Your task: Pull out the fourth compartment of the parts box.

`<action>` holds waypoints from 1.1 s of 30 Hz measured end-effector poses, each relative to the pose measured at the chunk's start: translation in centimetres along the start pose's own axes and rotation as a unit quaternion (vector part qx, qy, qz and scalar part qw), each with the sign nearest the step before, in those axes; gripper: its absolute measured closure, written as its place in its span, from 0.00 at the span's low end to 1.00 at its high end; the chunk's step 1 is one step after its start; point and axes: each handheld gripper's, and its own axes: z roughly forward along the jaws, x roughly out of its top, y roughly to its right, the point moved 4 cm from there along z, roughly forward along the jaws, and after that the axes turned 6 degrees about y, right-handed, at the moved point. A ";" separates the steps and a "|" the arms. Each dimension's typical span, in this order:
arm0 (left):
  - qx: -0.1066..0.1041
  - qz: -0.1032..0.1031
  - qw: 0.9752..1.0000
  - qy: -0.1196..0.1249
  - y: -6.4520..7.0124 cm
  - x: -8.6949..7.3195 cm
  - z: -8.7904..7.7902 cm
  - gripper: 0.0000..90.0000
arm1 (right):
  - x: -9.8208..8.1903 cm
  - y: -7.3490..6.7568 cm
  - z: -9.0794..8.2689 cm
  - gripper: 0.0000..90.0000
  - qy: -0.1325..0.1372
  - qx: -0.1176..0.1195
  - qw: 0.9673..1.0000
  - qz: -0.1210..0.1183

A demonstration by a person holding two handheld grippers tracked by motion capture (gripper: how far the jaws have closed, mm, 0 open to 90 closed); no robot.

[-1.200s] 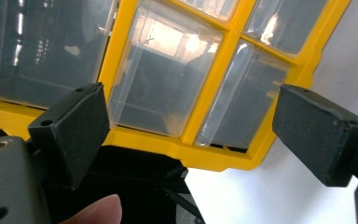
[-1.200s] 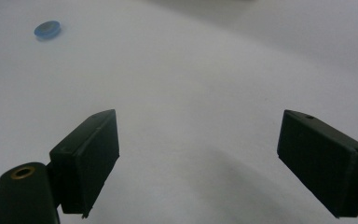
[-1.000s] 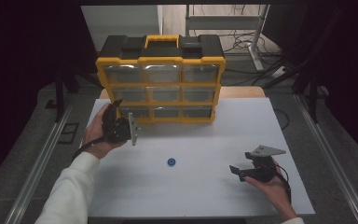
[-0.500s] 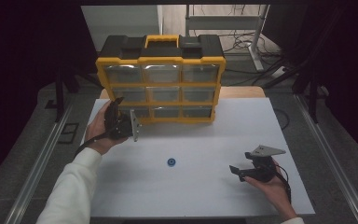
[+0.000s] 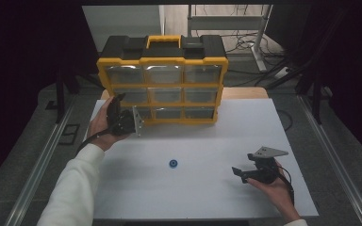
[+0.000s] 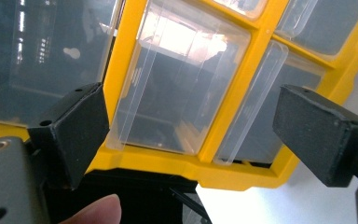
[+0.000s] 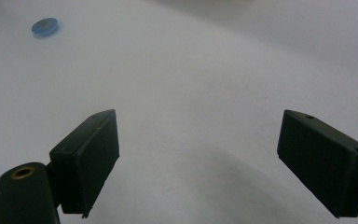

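Left tool [image 6: 191, 135] spread wide, facing clear drawer [image 6: 168, 93] of organizer [image 5: 162, 84].

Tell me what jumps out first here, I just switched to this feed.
The yellow drawer organizer with clear drawers stands at the far edge of the white table. The left gripper, jaws open, is right up against its bottom-left drawer. A small blue ring lies alone mid-table, with the open right gripper resting off to its right.

No legible text, label or number on any surface.
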 end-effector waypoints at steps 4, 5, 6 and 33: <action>-0.002 -0.004 1.000 0.001 0.0 0.0 0.3 0.13 | 0.0 0.0 0.0 0.15 -0.001 -0.001 1.000 -0.002; -0.003 -0.006 1.000 0.000 0.0 -0.1 0.3 0.13 | 0.0 0.0 0.0 0.15 -0.001 -0.001 1.000 -0.002; -0.002 -0.007 1.000 0.000 0.0 -0.1 0.4 0.12 | 0.0 0.0 0.0 0.15 -0.001 -0.001 1.000 -0.002; 0.000 -0.019 1.000 0.001 -0.8 -0.4 2.4 0.13 | -0.1 0.0 0.1 0.15 -0.003 -0.002 1.000 -0.002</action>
